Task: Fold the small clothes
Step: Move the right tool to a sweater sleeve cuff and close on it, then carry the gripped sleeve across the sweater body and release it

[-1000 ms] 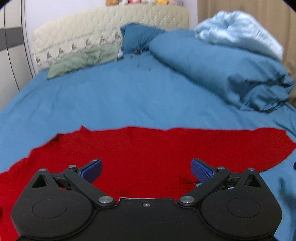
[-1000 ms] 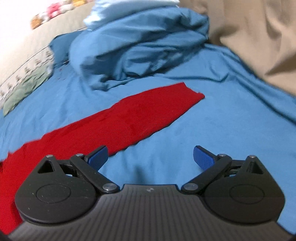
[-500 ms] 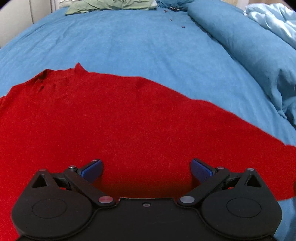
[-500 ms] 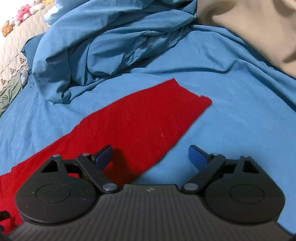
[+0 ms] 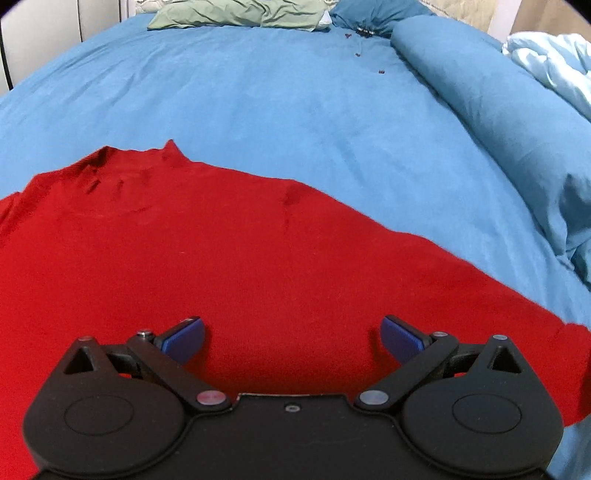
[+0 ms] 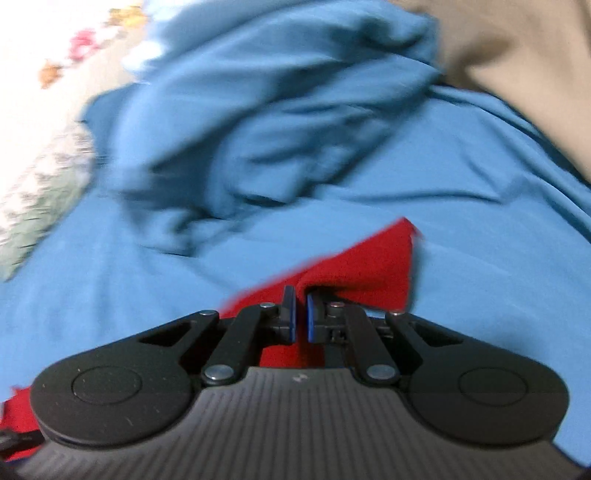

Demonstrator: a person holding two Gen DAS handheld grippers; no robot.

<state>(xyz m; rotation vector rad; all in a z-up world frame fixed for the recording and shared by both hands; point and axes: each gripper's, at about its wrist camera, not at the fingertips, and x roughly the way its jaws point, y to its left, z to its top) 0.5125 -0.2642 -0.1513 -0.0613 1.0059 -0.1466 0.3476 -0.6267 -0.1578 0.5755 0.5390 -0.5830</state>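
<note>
You are at the start of the fold. The red sweater (image 5: 229, 251) lies spread flat on the blue bed sheet (image 5: 258, 96), collar toward the pillow (image 5: 240, 14), and no fold shows in its body yet. Your right gripper (image 6: 300, 314) has its jaws pressed together on the sleeve (image 6: 369, 266), near the cuff end, which looks lifted and bunched; the view is blurred, so how much cloth is pinched is hard to tell. Your left gripper (image 5: 291, 336) hovers over the lower body of the sweater with its jaws wide apart, holding nothing.

Half a second ago your right jaws were apart above a sleeve that lay flat; since then they have closed on it. The left gripper's view has barely shifted, with the jaws just as wide.

By my reading, left to do: carry that sleeve across the body, fold the other sleeve, then the body.
</note>
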